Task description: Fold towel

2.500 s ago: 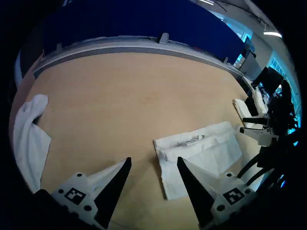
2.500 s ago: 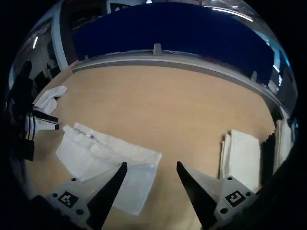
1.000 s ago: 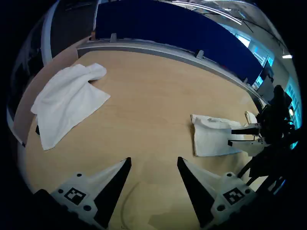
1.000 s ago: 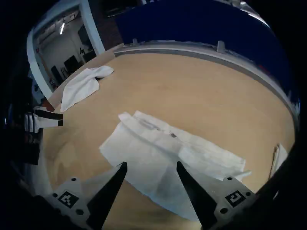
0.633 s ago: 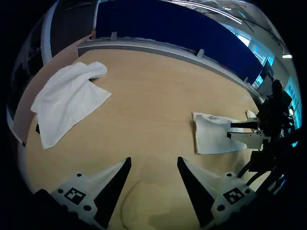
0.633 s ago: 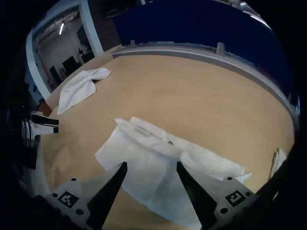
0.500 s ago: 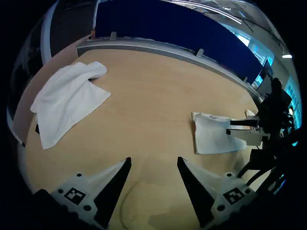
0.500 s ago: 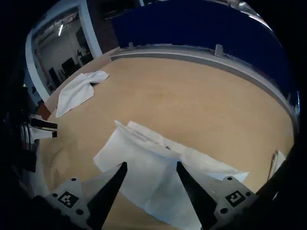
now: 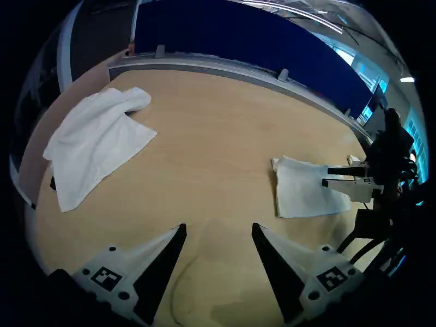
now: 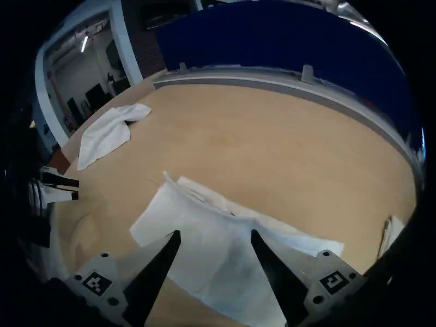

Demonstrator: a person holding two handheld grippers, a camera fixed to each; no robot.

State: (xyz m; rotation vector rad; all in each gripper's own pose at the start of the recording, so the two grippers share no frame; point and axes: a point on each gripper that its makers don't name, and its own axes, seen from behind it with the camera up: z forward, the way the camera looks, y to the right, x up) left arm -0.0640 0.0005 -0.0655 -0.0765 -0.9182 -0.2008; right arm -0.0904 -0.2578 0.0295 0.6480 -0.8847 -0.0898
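In the left gripper view, the left claw (image 9: 218,226) stands open and empty above bare worktop (image 9: 218,136). A loose, rumpled towel (image 9: 92,141) is spread by a side edge of the worktop, near a far corner. A partly folded towel (image 9: 305,188) is seen toward the opposite edge, with the right claw (image 9: 326,177) at its border. If the rumpled towel is tugged outward, it could be dragged off that edge.

In the right gripper view, the right claw (image 10: 214,234) is spread apart just above the partly folded towel (image 10: 180,212), with nothing pinched. The layers are seen lying unevenly along the far border. If only the upper layer is caught, the fold is likely to be peeled open. If the claw is closed while sliding, the cloth may be bunched on the smooth surface. The left claw (image 10: 77,191) is seen well apart from it.
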